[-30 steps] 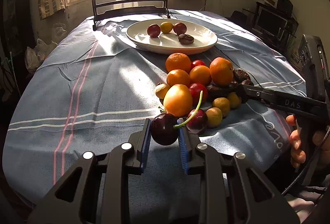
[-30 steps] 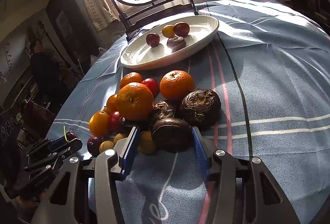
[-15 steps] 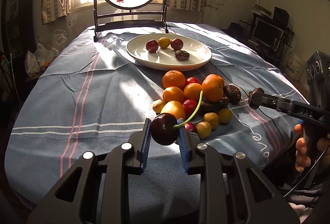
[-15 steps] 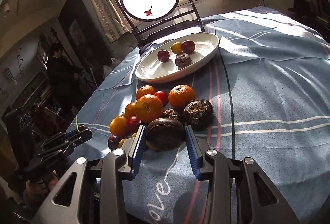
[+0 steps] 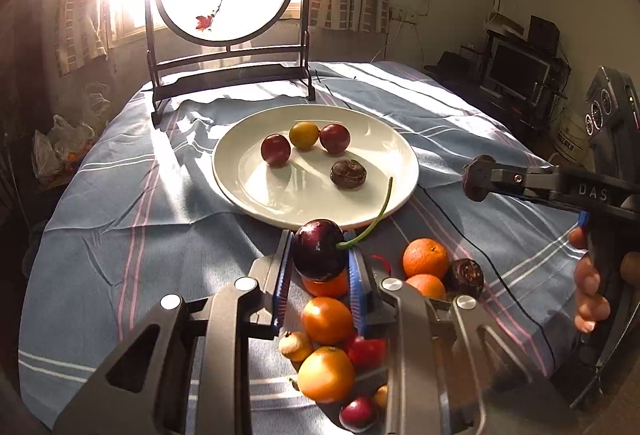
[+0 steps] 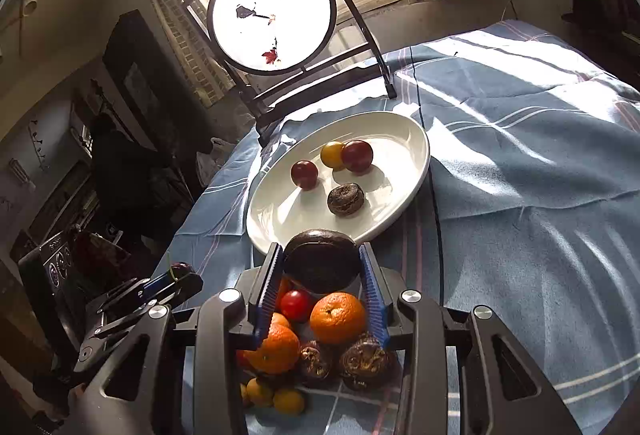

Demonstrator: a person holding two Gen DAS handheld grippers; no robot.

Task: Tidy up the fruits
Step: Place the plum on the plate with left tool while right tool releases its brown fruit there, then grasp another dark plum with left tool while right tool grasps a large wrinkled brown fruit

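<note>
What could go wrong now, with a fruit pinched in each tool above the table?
The cherry is round and glossy in the left tool; it could slip and land among the oranges rather than on the white plate. The dark fruit in the right tool may bruise under the squeeze. Both tools point at one plate, so they might bump.

**Only 1 legible marking: "DAS"**

The right gripper (image 5: 476, 179) carries the letters "DAS" in pale capitals on the dark side of its arm, at about 3 o'clock in the left wrist view. A pale bucket (image 5: 570, 141) on the floor beyond the table, at about 2 o'clock, bears a band of dark print too small and blurred to make out. Nothing legible shows in the right wrist view.
</note>
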